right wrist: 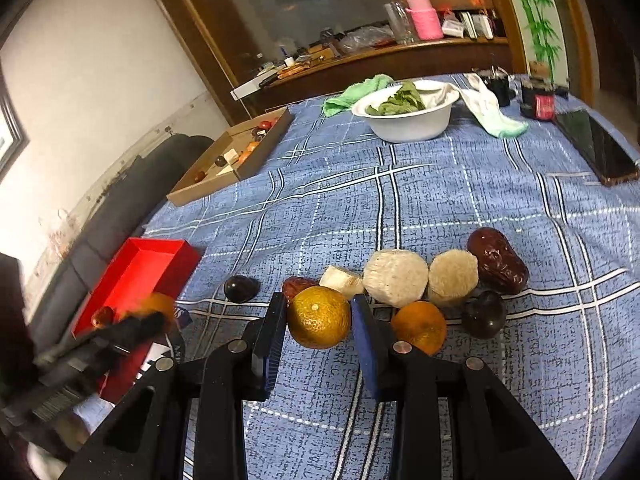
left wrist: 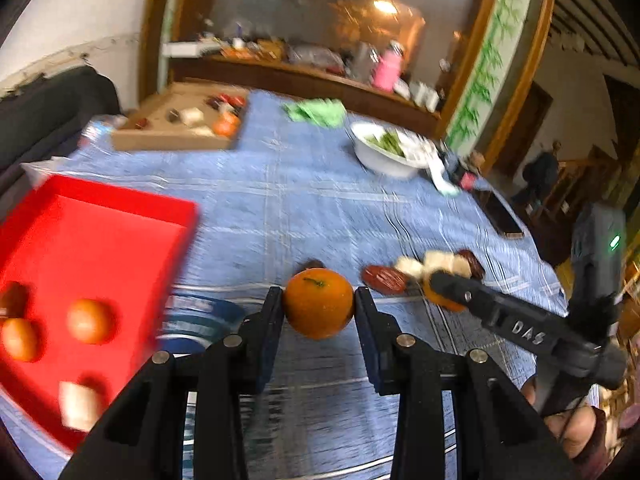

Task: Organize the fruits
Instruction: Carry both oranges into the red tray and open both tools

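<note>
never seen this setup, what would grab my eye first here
Each gripper clamps its own orange: the left gripper holds one orange, the right gripper a yellower orange. The bright red tray at the left already holds fruit, against the blue plaid tablecloth.

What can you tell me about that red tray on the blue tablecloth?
The red tray is a shallow, rectangular box with low upright walls, plastic or card by its look. It sits flat on the checked blue tablecloth near the table's edge. Inside lie two small oranges, a pale cut chunk and something dark, blurred.
</note>
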